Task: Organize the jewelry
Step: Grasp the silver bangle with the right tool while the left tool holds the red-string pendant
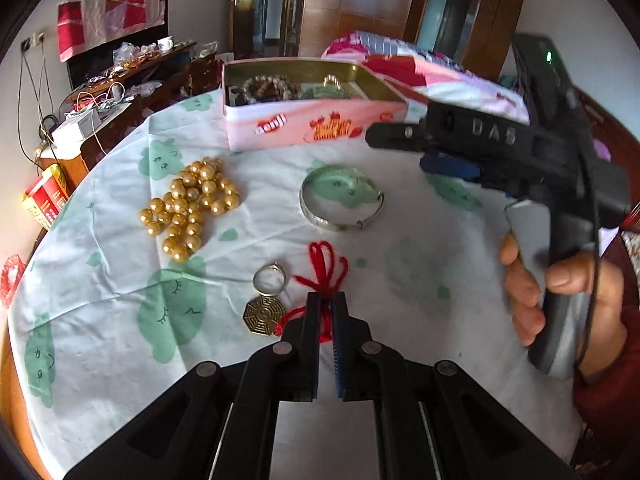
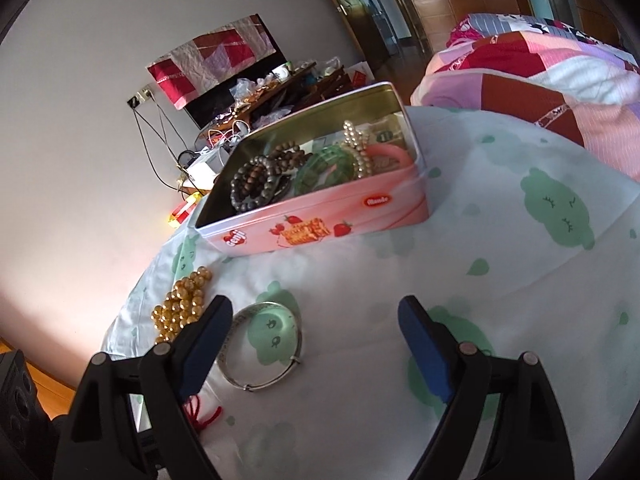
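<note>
My left gripper [image 1: 327,300] is shut on the red knotted cord [image 1: 324,264] of a brass octagonal pendant [image 1: 264,315], low over the cloth. A silver ring [image 1: 270,278] lies touching the pendant's top. Beyond sit a heap of gold beads [image 1: 192,208] and a silver bangle [image 1: 342,202]. My right gripper [image 2: 314,304] hangs open above the cloth with nothing between its fingers; the silver bangle [image 2: 262,346] lies just inside its left finger, and the gold beads [image 2: 182,306] and the red cord [image 2: 204,414] lie further left. The open pink tin [image 2: 320,220] holds dark bead bracelets, a green bangle and pearls.
A round table under a white cloth with green prints [image 1: 120,272] carries everything; the pink tin [image 1: 312,128] stands at its far side. A person's hand [image 1: 560,292] holds the right gripper's handle at the right. A folded quilt [image 2: 540,80] lies behind and a cluttered sideboard [image 1: 120,80] at the left.
</note>
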The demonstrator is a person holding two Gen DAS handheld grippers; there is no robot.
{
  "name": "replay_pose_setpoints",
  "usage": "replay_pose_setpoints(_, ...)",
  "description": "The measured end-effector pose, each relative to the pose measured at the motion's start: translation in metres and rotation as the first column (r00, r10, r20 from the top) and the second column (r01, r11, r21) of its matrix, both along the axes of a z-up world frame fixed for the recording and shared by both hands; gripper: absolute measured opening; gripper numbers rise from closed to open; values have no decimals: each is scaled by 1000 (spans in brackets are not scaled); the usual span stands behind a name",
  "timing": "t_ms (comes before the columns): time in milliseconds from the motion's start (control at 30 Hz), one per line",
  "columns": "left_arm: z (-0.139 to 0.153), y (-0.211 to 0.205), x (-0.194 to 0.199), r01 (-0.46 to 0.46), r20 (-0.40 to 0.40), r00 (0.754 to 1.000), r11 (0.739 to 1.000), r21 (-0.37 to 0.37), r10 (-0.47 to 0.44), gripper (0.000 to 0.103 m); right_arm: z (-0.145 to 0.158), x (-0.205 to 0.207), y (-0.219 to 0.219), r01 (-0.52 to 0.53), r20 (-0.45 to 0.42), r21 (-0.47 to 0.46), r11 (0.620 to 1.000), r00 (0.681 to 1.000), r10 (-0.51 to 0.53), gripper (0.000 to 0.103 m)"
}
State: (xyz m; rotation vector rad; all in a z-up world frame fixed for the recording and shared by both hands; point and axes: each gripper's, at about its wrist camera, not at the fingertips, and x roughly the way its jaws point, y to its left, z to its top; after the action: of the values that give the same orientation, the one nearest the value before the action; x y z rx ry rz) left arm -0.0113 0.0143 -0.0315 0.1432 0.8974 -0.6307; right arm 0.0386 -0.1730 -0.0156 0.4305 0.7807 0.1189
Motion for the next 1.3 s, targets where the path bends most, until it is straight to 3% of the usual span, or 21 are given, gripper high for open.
replay_pose_setpoints(100, 3, 1, -1, 0, 12, 1000, 1000, -15, 0, 13, 0, 0, 0, -1, 0, 2, 1000, 1000, 1, 87)
replay_pose_setpoints(167, 3, -1, -1, 7, 11, 1000, 1000, -18, -7, 44, -1, 0, -2, 0, -7, 10, 1000, 1000, 0, 87)
replay_pose_setpoints(233, 4, -4, -1, 6, 21, 1000, 1000, -12, -6, 57, -1, -1, -3, 6, -5, 15, 1000, 1000, -6, 87)
replay_pose_setpoints(267, 5, -5, 0, 4, 28, 1000, 1000, -11, -4, 57, 0, -1, -4, 10, 1, 18, 1000, 1000, -10, 87)
replay_pose_setpoints(400, 3, -10, 5, -7, 23, 1000, 1000, 11, 6, 57, 1, -2, -7, 21, 4, 25, 999, 1000, -22, 87)
replay_pose_setpoints(433, 1, -11, 6, -6, 20, 1000, 1000, 20, 6, 49, 1, -2, -8, 24, 3, 26, 999, 1000, -24, 87)
replay_pose_setpoints(467, -1, -13, 7, -1, 10, 1000, 999, 33, 1, 33, 1, -2, -9, 27, 5, 26, 999, 1000, -28, 87)
replay_pose_setpoints(500, -4, -15, 9, 1, -3, 1000, 999, 45, 0, 26, 1, -3, -10, 32, 7, 24, 999, 999, -32, 87)
replay_pose_setpoints(633, -6, -16, 12, -12, -3, 1000, 998, 57, 12, 19, 2, -2, -9, 27, 11, 9, 1000, 1000, -28, 87)
replay_pose_setpoints(700, -6, -13, 12, -23, -4, 1000, 998, 51, 24, 4, 1, -1, -4, 11, 9, 0, 1000, 1000, -11, 87)
replay_pose_setpoints(800, 2, 4, 13, -59, -3, 998, 997, -43, 59, 4, 1, 0, 5, -32, 6, -27, 999, 999, 32, 87)
replay_pose_setpoints(867, 13, 22, 10, -82, 22, 996, 984, -156, 86, 4, 1, 1, 13, -67, 1, -49, 997, 998, 67, 87)
replay_pose_setpoints(933, 24, 43, 8, -110, 47, 991, 961, -253, 125, 4, 0, 3, 26, -118, -11, -99, 988, 993, 117, 87)
replay_pose_setpoints(1067, 41, 68, 6, -146, 84, 979, 922, -359, 188, 4, -6, 8, 54, -229, -67, -193, 954, 973, 220, 88)
replay_pose_setpoints(1167, 48, 78, 6, -158, 96, 972, 897, -413, 216, 4, -10, 10, 75, -276, -115, -292, 916, 961, 253, 93)
replay_pose_setpoints(1300, 49, 81, 10, -184, 82, 968, 890, -418, 239, 4, -18, 11, 98, -313, -171, -417, 853, 949, 265, 96)
